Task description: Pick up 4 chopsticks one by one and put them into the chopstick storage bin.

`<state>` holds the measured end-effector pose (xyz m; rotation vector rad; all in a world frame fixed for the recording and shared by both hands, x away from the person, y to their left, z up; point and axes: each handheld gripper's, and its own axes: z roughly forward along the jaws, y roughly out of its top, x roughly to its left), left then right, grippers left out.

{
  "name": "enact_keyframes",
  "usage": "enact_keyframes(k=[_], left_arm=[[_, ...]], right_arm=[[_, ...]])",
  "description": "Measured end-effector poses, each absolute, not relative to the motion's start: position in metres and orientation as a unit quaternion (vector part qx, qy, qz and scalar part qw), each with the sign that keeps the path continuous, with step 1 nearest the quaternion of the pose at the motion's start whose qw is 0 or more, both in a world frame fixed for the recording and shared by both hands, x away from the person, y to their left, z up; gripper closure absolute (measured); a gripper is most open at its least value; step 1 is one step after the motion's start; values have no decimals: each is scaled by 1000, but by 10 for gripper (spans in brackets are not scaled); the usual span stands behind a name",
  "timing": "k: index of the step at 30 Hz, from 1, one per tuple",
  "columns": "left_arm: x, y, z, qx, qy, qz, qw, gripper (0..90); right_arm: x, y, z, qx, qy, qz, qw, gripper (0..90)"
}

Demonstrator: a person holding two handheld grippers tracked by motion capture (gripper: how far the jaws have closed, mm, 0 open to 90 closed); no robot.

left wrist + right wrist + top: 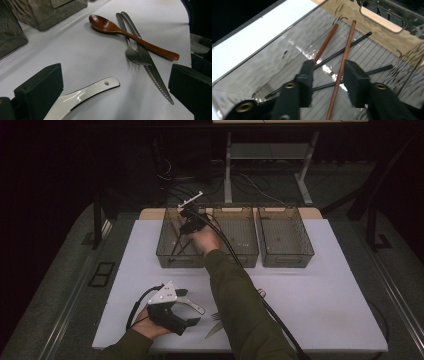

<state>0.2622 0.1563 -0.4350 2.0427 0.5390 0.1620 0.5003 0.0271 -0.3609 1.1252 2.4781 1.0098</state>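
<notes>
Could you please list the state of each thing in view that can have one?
Right gripper: open, over the left bin; one brown chopstick lies loose between the jaws.
Left gripper: open, a white utensil handle between the jaws, ungripped.
Left bin: holds brown and black chopsticks.
Wooden spoon: lying across the fork and knife.
Right bin: looks empty.

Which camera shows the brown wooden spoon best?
The left gripper view: the wooden spoon lies there whole and close, bowl to handle tip, across a fork and a knife. In the high view the person's sleeve covers that spot. The right gripper view looks into a bin of chopsticks instead.
</notes>
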Motion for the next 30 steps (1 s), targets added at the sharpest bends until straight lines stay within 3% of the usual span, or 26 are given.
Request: enact_keyframes(k=[5,11,30], left_arm=[[262,156,-435,841,221,67,489,0],[262,156,-435,843,219,66,487,0],[263,157,-436,842,223,59,488,0]], right_arm=[[494,13,-353,375,847,361,112,459],[483,-11,-348,362,841,387,106,407],[427,-101,-345,338,826,438,107,359]])
